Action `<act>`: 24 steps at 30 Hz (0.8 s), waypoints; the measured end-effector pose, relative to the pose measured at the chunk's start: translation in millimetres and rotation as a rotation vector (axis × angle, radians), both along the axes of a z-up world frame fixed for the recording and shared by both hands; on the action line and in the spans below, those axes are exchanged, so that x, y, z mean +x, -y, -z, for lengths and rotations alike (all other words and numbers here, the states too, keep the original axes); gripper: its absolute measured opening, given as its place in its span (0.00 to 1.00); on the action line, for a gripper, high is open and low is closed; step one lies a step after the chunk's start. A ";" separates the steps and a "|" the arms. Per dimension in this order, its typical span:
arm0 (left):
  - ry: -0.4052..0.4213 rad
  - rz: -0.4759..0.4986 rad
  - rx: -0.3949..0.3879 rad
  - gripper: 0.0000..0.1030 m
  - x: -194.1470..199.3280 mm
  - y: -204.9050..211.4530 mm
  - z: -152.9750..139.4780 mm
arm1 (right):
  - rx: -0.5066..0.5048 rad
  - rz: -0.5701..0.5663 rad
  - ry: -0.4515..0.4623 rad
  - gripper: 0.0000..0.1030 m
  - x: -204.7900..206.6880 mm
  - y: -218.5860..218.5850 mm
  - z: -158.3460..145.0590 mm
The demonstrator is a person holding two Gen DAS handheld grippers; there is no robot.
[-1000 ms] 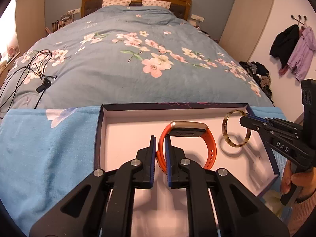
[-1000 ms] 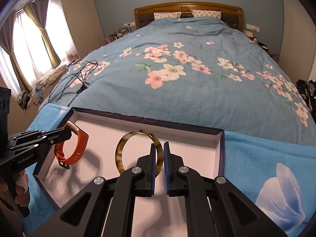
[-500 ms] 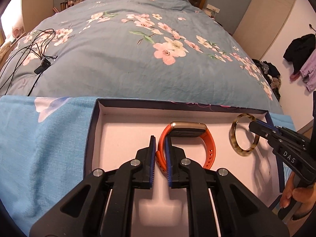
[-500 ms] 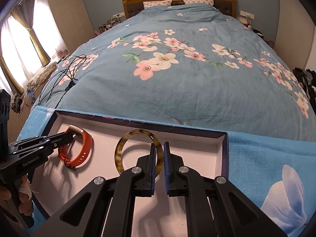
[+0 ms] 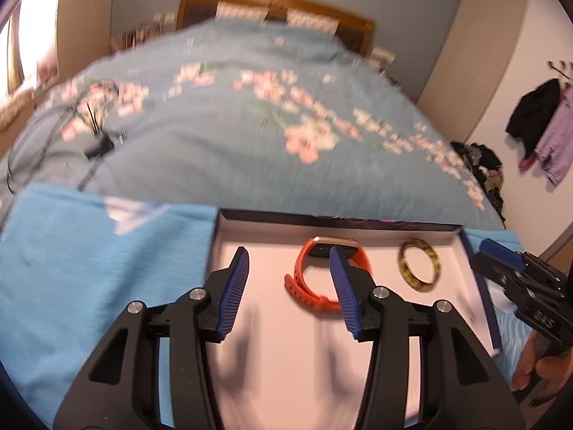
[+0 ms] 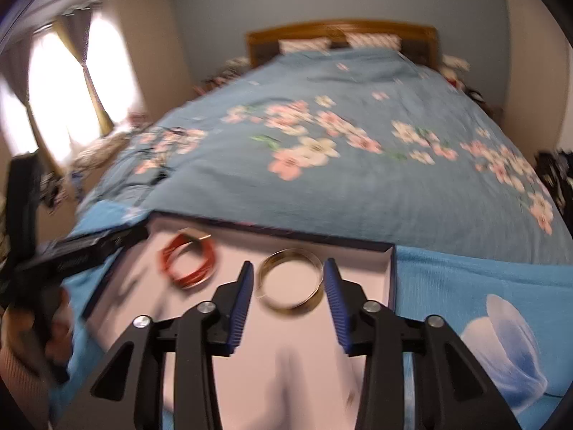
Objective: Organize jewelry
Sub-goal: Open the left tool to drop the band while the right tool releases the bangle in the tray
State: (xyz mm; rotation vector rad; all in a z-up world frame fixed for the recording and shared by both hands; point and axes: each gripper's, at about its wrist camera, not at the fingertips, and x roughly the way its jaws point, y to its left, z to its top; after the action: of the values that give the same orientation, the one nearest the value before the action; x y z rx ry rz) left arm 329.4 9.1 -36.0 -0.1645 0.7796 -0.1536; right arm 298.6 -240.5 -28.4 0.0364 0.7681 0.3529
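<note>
Jewelry looks sorted: orange watch band (image 5: pixel 315 279) and tortoiseshell bangle (image 5: pixel 419 265) lie mid-frame in the box (image 5: pixel 480 279); both grippers' fingers are spreading open, pinching nothing.

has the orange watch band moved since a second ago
Yes. The orange watch band left the left gripper, whose jaws are opening, and lies on the tray floor near its far wall.

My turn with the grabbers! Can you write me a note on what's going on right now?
Left gripper: jaws opening, nothing pinched; the orange band lies loose in the box.
Right gripper: jaws opening, off the bangle, which lies in the box beside the band.
Done: both pieces are in the box.
Left: nothing else to put away shows. Lift both grippers clear.
</note>
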 end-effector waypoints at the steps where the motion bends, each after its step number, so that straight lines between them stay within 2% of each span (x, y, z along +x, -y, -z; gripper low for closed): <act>1: 0.027 0.006 0.007 0.47 -10.0 -1.1 -5.7 | 0.002 -0.016 0.015 0.43 -10.7 0.3 -3.7; 3: 0.101 0.033 0.030 0.54 -39.6 -3.0 -18.5 | -0.011 -0.067 0.054 0.47 -42.1 1.9 -9.9; 7: 0.173 0.107 0.081 0.56 -93.4 -1.2 -27.0 | -0.032 -0.130 0.076 0.47 -90.5 5.2 -9.3; 14: 0.163 0.212 0.117 0.57 -162.0 3.3 -8.6 | -0.076 -0.164 0.011 0.47 -153.4 13.3 25.8; 20: 0.138 0.252 0.112 0.57 -196.2 10.0 8.7 | -0.056 -0.114 -0.061 0.45 -162.7 26.9 48.4; 24: 0.120 0.255 0.103 0.58 -210.4 11.0 16.3 | -0.030 -0.127 -0.087 0.43 -163.7 28.6 55.5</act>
State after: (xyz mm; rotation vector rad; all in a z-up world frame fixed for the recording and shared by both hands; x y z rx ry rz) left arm 119.0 -1.9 -52.3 0.0420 0.6856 -0.3611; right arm 134.9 -269.1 -83.9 -0.0255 0.8643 0.4632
